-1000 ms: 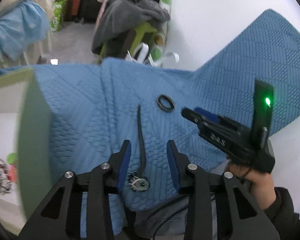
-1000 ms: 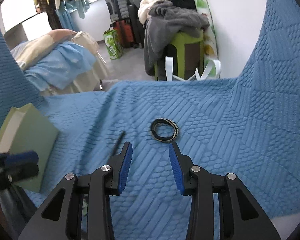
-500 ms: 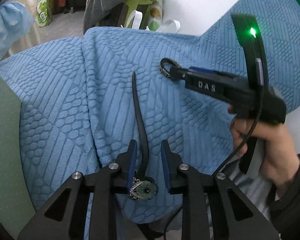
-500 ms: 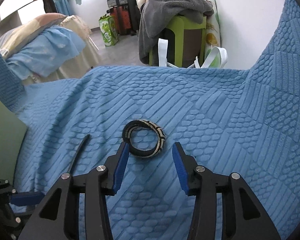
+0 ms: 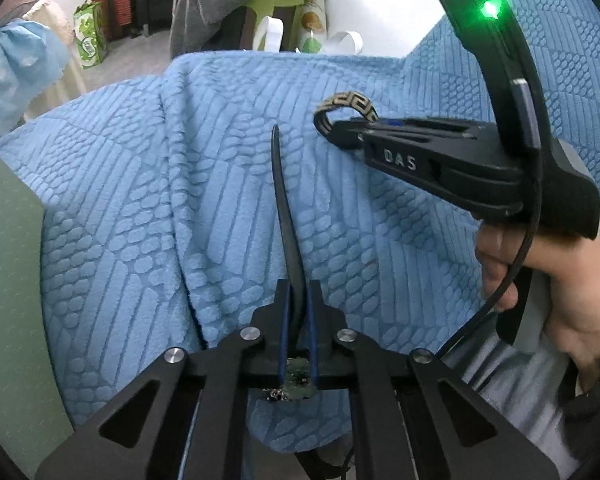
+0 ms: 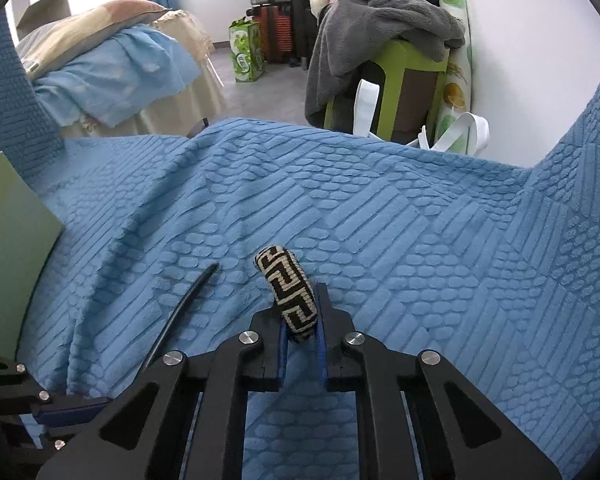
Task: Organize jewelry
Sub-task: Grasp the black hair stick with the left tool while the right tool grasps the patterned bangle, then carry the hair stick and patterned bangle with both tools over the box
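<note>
Two grips are on. The left gripper (image 5: 298, 312) pinches the strap (image 5: 284, 204), which runs ahead across the blanket (image 5: 140, 200). The right gripper (image 6: 302, 336) pinches the bangle (image 6: 288, 284), poking up past its tips. I would lift both slowly, squeezing firmly.

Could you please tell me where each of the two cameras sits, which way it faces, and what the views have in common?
Left wrist: sits on the left gripper, looking forward and down at the blue blanket; its jaws are shut on the black strap; the right gripper and the person's hand show.
Right wrist: sits on the right gripper, facing the blanket and cluttered room; its jaws are shut on the patterned bracelet; the left gripper shows at lower left.
Shared: blanket, strap, bracelet, green box.
</note>
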`<state>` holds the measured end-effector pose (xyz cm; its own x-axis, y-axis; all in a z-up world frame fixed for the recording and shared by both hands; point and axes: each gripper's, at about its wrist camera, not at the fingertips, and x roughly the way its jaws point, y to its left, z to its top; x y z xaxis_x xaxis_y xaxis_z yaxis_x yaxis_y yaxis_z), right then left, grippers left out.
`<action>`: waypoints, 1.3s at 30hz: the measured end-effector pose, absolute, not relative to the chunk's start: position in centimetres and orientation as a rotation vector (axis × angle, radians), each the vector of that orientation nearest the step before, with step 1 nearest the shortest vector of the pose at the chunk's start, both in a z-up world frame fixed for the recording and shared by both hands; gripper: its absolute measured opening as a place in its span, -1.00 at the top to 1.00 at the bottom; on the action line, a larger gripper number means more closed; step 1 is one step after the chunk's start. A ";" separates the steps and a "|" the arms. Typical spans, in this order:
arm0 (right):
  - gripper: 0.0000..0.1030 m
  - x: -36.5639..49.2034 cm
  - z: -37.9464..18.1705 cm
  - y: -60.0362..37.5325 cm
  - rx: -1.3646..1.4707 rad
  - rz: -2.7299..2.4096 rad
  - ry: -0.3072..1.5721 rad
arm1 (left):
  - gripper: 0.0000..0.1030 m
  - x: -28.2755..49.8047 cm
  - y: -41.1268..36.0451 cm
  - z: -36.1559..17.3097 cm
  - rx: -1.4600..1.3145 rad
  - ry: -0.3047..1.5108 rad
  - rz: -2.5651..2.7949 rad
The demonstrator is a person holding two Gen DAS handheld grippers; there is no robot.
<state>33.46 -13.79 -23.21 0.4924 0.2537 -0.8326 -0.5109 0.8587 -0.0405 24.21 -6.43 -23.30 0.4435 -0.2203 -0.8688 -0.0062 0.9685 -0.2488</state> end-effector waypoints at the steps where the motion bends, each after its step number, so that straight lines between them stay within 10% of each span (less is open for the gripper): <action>1: 0.83 33.3 -22.7 -13.9 -0.288 0.468 0.942 | 0.86 24.0 -6.2 -22.9 -0.238 1.101 -0.132; 39: 0.82 20.9 -6.5 1.1 -0.149 0.625 0.772 | 0.85 16.1 12.3 -5.8 -0.287 0.878 0.086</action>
<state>20.85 1.07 -6.54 0.5473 0.4720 -0.6912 -0.5776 0.8106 0.0962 16.05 12.28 -5.77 0.6383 -0.0425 -0.7686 -0.1917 0.9583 -0.2122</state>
